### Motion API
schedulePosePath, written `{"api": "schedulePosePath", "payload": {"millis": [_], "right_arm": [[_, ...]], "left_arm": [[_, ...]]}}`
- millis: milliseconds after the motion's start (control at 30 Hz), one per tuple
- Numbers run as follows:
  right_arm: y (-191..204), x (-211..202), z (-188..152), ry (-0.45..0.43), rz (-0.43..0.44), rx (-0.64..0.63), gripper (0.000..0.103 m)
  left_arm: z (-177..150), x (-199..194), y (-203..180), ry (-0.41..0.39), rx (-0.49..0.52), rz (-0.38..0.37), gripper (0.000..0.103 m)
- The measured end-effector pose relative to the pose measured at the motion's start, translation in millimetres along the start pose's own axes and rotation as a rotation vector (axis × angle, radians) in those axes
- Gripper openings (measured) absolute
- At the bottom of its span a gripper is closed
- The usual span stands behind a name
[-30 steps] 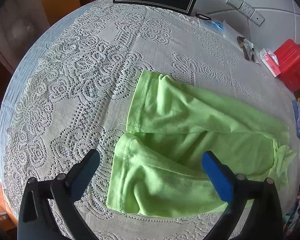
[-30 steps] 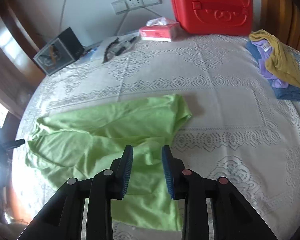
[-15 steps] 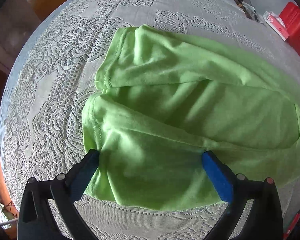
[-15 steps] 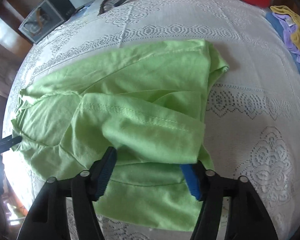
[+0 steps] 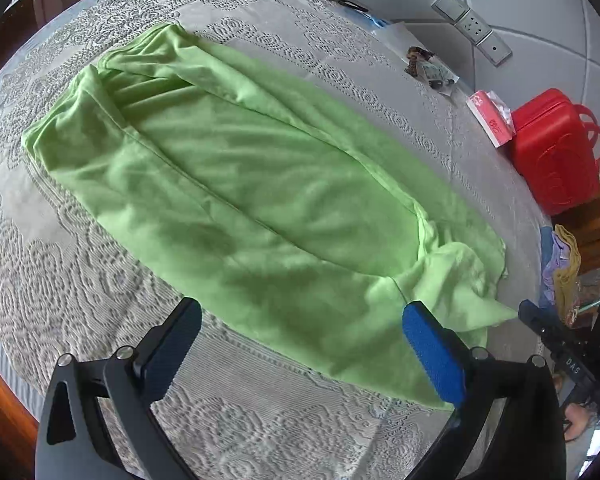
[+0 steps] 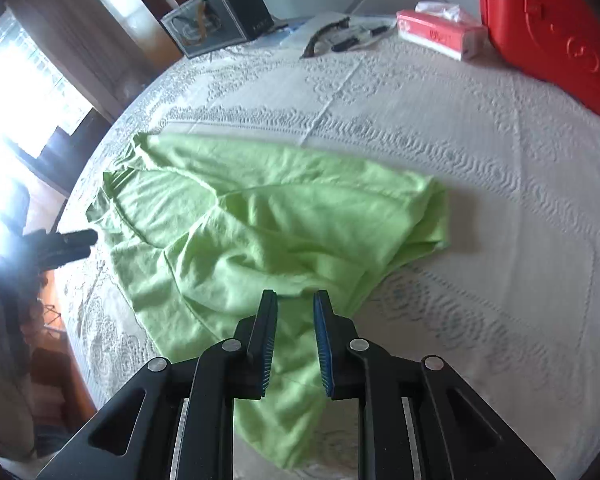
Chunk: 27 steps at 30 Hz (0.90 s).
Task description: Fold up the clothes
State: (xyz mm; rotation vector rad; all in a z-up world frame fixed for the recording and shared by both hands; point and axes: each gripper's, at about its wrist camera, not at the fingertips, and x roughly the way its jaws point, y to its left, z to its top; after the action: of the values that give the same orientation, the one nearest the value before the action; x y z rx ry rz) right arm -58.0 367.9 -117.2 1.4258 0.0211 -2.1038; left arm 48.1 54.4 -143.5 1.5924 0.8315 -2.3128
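Observation:
A light green garment (image 5: 260,184) lies lengthways on the lace tablecloth (image 5: 80,280), wrinkled and partly folded over itself. My left gripper (image 5: 302,314) hangs open and wide above the garment's near edge, touching nothing. In the right wrist view the same garment (image 6: 280,216) bunches toward my right gripper (image 6: 295,300). Its jaws are closing to a narrow gap with a fold of green cloth between them, and the pads are not seen pressing on it. The right gripper (image 5: 540,322) also shows at the garment's right corner in the left wrist view.
A red plastic case (image 5: 556,152), a pink tissue pack (image 5: 490,118) and small items (image 5: 428,68) sit along the far side by the wall. A black box (image 6: 216,16) stands at the back left. Other clothes (image 5: 560,264) are piled at the right edge.
The left gripper slid sideways along the garment, so its whole length now shows. The right gripper's jaws went wide, then narrowed over the cloth. The garment looks stretched out longer.

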Motion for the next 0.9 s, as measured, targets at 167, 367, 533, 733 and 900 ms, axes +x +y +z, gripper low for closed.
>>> {"api": "schedulePosePath", "payload": {"millis": [167, 367, 533, 733, 900], "right_arm": [[-19, -16, 1, -0.030, -0.017, -0.075, 0.023], [-42, -13, 1, -0.006, -0.044, -0.167, 0.028], [-68, 4, 20, 0.013, -0.012, -0.306, 0.029], [-86, 23, 30, 0.029, 0.045, -0.526, 0.031], [-91, 35, 30, 0.035, 0.082, -0.659, 0.038]], "left_arm": [[-25, 27, -34, 0.047, -0.021, 0.015, 0.091], [-71, 25, -96, -0.032, -0.017, 0.123, 0.088], [-105, 28, -135, -0.089, -0.117, 0.178, 0.088], [-131, 52, -176, -0.119, -0.277, 0.263, 0.088], [-145, 73, -203, -0.159, -0.336, 0.330, 0.088]]}}
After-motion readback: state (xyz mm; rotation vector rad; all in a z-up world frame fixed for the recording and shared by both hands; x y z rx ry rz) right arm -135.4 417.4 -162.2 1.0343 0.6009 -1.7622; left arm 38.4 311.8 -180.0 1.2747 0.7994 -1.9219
